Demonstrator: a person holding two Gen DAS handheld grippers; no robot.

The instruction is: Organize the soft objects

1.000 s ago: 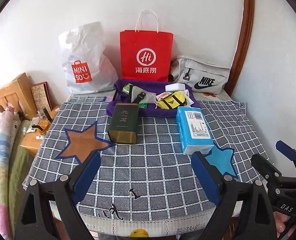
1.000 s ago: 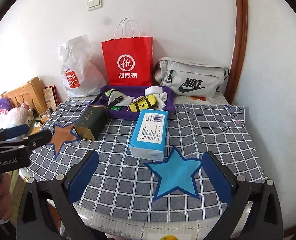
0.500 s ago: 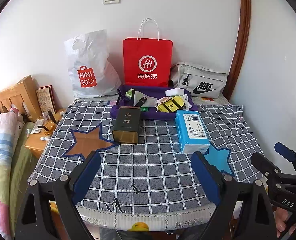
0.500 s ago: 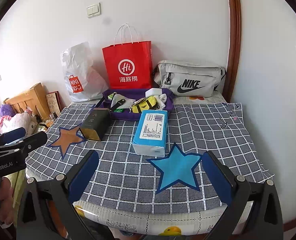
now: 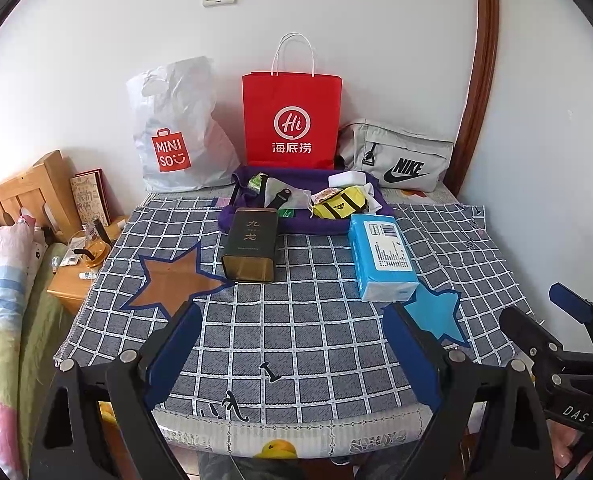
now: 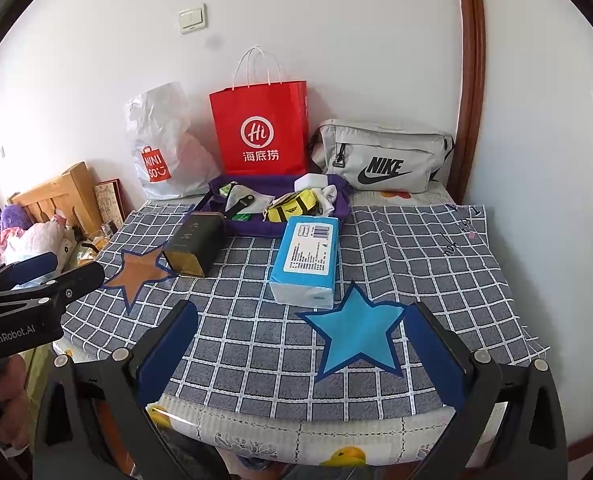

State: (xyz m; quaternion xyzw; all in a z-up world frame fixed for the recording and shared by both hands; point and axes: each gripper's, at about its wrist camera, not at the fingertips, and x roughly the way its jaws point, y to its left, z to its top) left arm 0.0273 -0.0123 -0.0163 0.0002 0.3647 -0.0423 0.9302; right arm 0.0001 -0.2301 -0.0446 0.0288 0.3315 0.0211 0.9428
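Checked cloth lies bare between grippers and tissue pack.

We look from both wrists, side by side, obliquely down over the checked bedspread toward the wall, sharing the red paper bag.

Bright, even daylight is filling both views; the red paper bag is casting a soft shadow rightward. Fisheye distortion is bending edges; dark vignetting is ringing corners.

My blue tissue pack lies flat on the checked cloth, its near end touching the blue star, just before the purple pouch of soft bits.
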